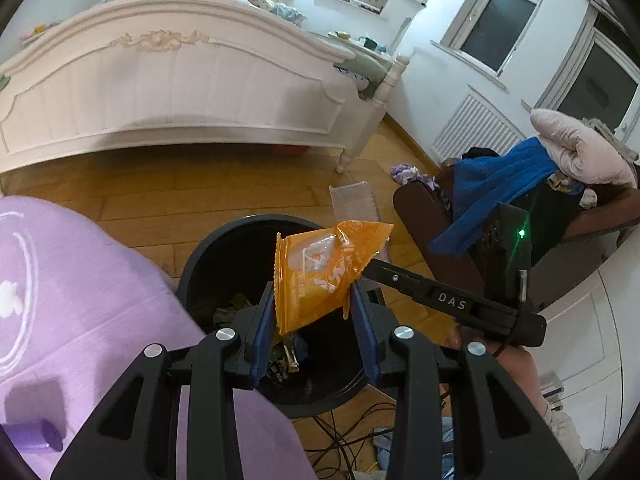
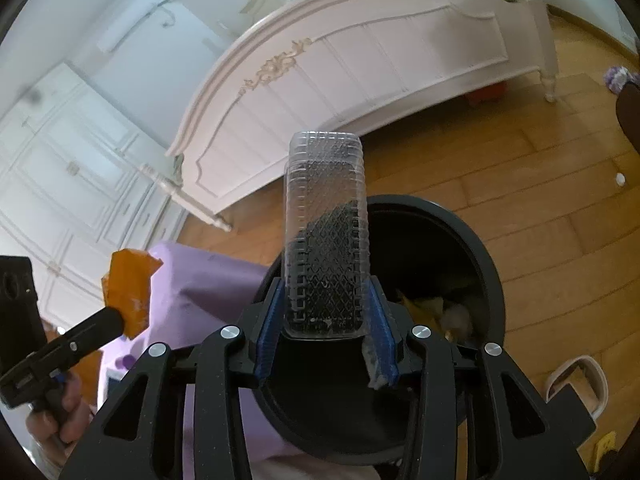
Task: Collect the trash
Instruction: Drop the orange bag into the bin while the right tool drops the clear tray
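Two pieces of trash hang over the black bin (image 1: pixel 208 256): the left tongs (image 1: pixel 314 312) pinch an orange wrapper (image 1: pixel 320 276), the right tongs (image 2: pixel 326 320) clamp a clear plastic tray (image 2: pixel 325 232). Released off-centre, the light wrapper could drift onto the purple cloth (image 1: pixel 80 280) just beside the rim, and the long tray could catch the rim and tip out. Scraps and wrappers already lie inside the bin.

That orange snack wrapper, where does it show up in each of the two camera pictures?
Left wrist view: the orange wrapper sits centre frame, between the left gripper fingers, over the black bin.
Right wrist view: the wrapper is at the left edge, beside the purple cloth.
Shared landmark: the black bin.
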A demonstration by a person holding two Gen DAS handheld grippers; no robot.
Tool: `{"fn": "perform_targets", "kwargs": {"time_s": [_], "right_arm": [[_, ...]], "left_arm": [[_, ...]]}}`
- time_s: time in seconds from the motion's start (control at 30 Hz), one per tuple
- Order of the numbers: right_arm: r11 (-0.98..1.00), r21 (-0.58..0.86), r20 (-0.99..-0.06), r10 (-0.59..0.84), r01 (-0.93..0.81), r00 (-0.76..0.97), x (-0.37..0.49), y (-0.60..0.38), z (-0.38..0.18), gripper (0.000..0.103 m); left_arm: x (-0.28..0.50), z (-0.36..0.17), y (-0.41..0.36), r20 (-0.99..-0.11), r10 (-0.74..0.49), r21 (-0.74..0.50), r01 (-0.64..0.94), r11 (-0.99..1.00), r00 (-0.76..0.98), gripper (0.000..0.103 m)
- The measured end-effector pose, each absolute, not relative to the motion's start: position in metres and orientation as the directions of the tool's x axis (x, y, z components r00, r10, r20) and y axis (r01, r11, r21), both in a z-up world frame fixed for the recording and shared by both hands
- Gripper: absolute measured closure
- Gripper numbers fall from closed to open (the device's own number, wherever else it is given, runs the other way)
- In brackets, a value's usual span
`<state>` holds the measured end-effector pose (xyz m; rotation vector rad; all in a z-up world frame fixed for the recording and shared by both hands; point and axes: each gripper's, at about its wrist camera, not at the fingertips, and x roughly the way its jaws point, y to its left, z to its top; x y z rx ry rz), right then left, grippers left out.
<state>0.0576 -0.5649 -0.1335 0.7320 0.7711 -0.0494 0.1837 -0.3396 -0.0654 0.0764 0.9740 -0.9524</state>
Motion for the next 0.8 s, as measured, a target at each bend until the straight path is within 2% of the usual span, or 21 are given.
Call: {"fn": "perform_targets", "kwargs": {"time_s": [0.03,0.07,0.1,0.13,0.27,0.6,0.8], "right_arm": [[0.750,0.589,-0.650,0.218,0.301,0.728,0.059,-0.566,-0.134,0.058],[0.746,0.592,-0.653,0.223,0.304,0.724,0.060,-0.568,-0.135,0.049],[0.744,0.592,-0.658,0.223,0.311,0.719,0.062,-0.569,-0.136,0.042],[0.743,0.591,-0.659,0.220,0.314,0.720,0.061,-0.570,-0.136,0.035],[0.750,0.578,-0.662,0.202,0.321,0.722,0.056,-0.572,-0.135,0.029],[0.785,0.562,-0.650,0.224,0.261,0.726,0.048,-0.542,-0.121,0.028],[0.836,0.526,-0.642,0.271,0.155,0.717,0.060,-0.501,-0.103,0.028]], "left_arm": [[0.183,-0.066,-0.344,-0.740,-0.639,-0.322,0.722,0.613,0.212,0.051],[0.183,-0.065,-0.346,-0.746,-0.628,-0.305,0.726,0.617,0.221,0.043],[0.181,-0.063,-0.350,-0.746,-0.621,-0.280,0.733,0.621,0.242,0.028],[0.179,-0.061,-0.351,-0.739,-0.624,-0.268,0.738,0.619,0.255,0.020],[0.175,-0.056,-0.349,-0.727,-0.636,-0.267,0.748,0.608,0.258,0.019],[0.159,-0.033,-0.284,-0.709,-0.626,-0.275,0.690,0.669,0.324,0.019],[0.144,-0.031,-0.214,-0.729,-0.486,-0.158,0.573,0.804,0.482,0.019]]}}
